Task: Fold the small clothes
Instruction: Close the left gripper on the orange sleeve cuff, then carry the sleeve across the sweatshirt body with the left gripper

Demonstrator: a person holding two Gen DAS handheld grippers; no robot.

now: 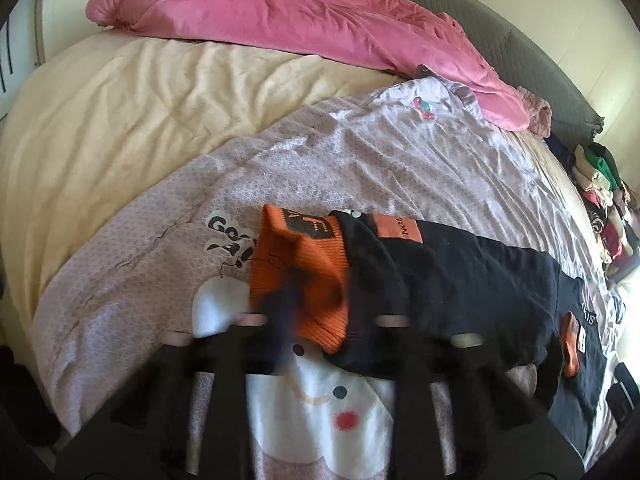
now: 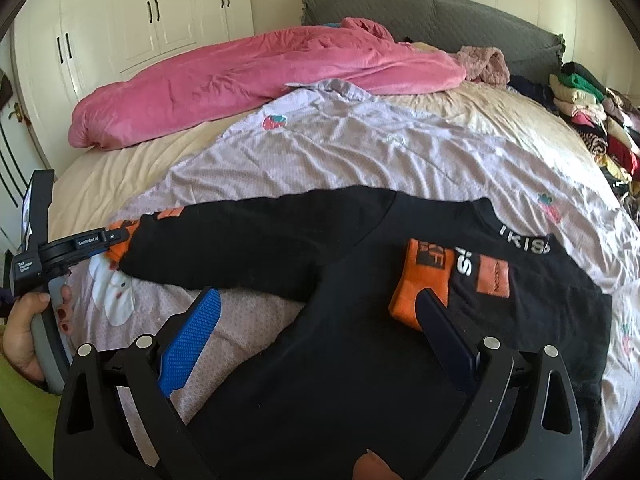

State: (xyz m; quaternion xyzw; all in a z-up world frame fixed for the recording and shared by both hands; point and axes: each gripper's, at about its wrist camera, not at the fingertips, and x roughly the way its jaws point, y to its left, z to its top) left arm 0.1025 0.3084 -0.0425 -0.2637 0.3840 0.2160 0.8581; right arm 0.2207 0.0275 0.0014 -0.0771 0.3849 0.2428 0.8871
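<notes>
Item 1: black sweatshirt [image 2: 340,320], small, with orange ribbed cuffs and orange patches. It lies flat on the lilac patterned quilt [image 2: 360,152], directly ahead of and under the right claw, its collar toward the far right and 1 sleeve stretched out to the left.

Item 2: left claw [image 1: 290,304]. Its jaws are pinched together on the orange cuff [image 1: 304,276] at the end of that outstretched sleeve; the fingers show blurred in the left wrist view. In the right wrist view the same tool appears at the far left, held by a person's hand [image 2: 28,328], its tip at the sleeve end.

Item 3: right claw [image 2: 320,328]. Jaws spread wide, nothing gripped. The blue-padded finger [image 2: 196,332] sits over the quilt just beside the sweatshirt's lower edge; the other finger lies over the garment's body, its tip against the second orange cuff [image 2: 420,280], which is folded onto the chest.

Item 4: pink blanket [image 2: 240,80], bunched in a long roll well beyond both claws, across the cream sheet [image 1: 120,112].

Item 5: grey headboard [image 2: 440,20], behind the blanket.

Item 6: pile of mixed clothes [image 2: 592,120], far right of the right claw, at the bed's edge.

Item 7: white wardrobe doors [image 2: 160,12], far left background.
</notes>
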